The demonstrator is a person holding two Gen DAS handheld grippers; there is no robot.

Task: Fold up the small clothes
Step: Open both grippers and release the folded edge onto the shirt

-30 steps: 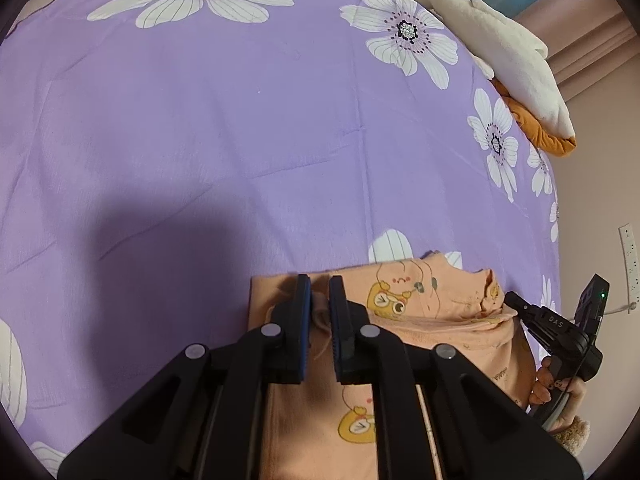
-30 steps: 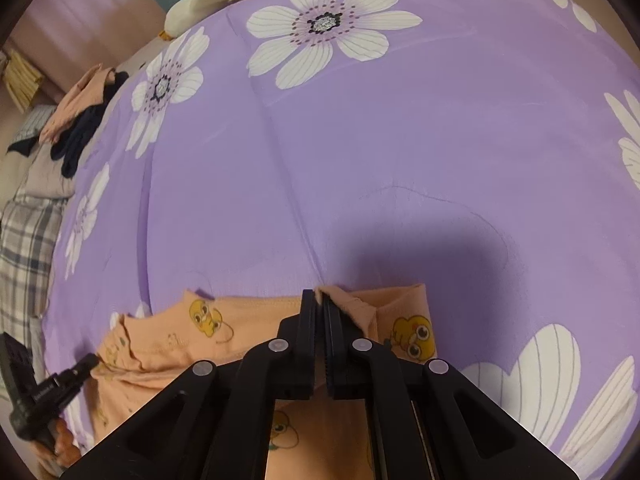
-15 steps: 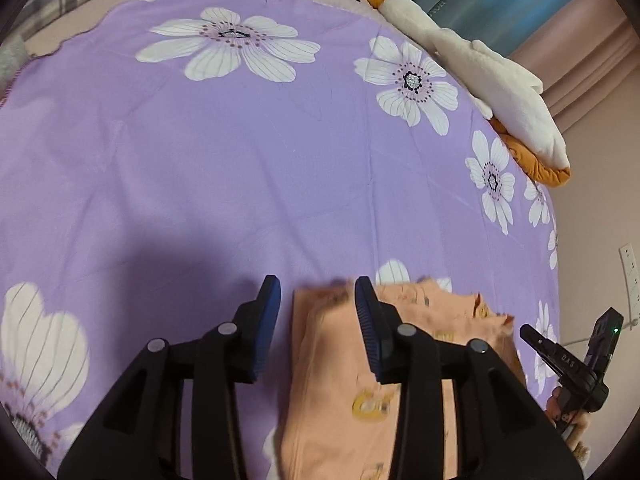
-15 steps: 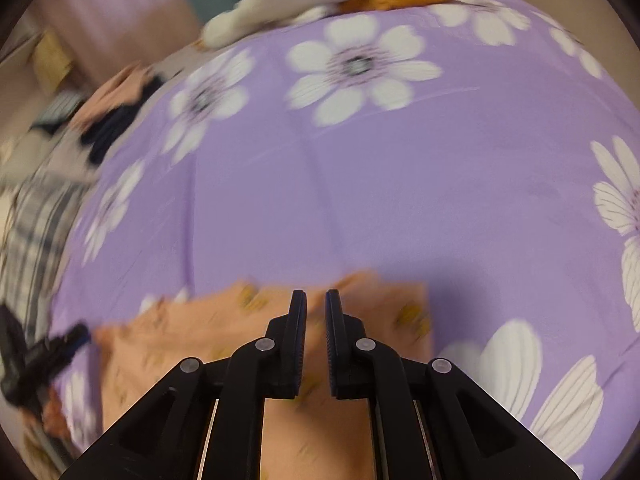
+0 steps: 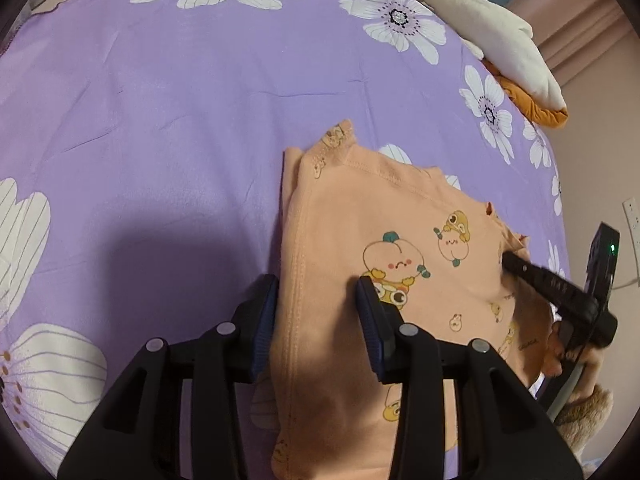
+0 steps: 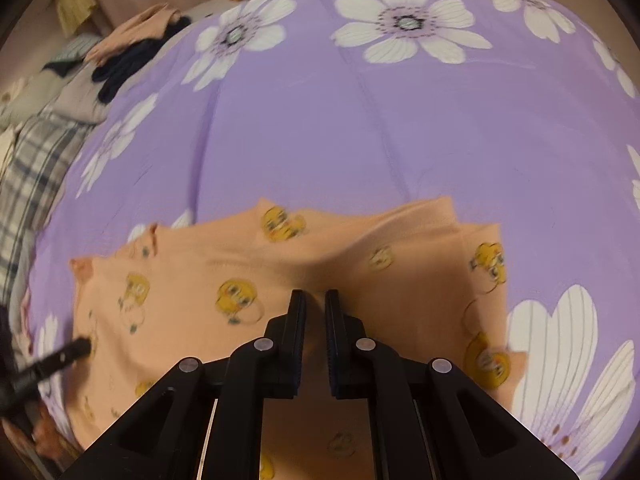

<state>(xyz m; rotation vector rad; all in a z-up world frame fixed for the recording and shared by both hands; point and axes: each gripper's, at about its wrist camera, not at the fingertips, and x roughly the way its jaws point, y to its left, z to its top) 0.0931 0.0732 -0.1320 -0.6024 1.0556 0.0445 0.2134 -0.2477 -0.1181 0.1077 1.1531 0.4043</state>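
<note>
We see both black two-finger grippers angled steeply down over the purple bedsheet with white flower print [image 5: 180,92]. The left gripper [image 5: 318,300] has its jaws parted and pressing on nothing; its left finger sits just off the left folded edge of the peach-orange small shirt with cartoon duck and peach prints [image 5: 400,240], its right finger over the cloth, so the shirt's left edge lies under the gap, unpinched. The right gripper [image 6: 315,312] is nearly clenched, and a raised ridge of the same shirt runs up into the narrow gap between its fingers, so we read it as gripping a fold of the fabric. In the left wrist view that right gripper shows as a black bar at the shirt's right edge, tip on the cloth, with part of a person's hand [image 5: 554,364] behind it on the handle. The shirt lies spread on the sheet, partly folded, nearer to us than the sheet's middle. Beyond the sheet's far edge lies a white and orange plush toy [image 5: 504,36]. In the right wrist view, a pile of peach and dark clothes [image 6: 132,48] sits off the sheet's far left corner, with a grey plaid blanket [image 6: 28,176] along its left side.
</note>
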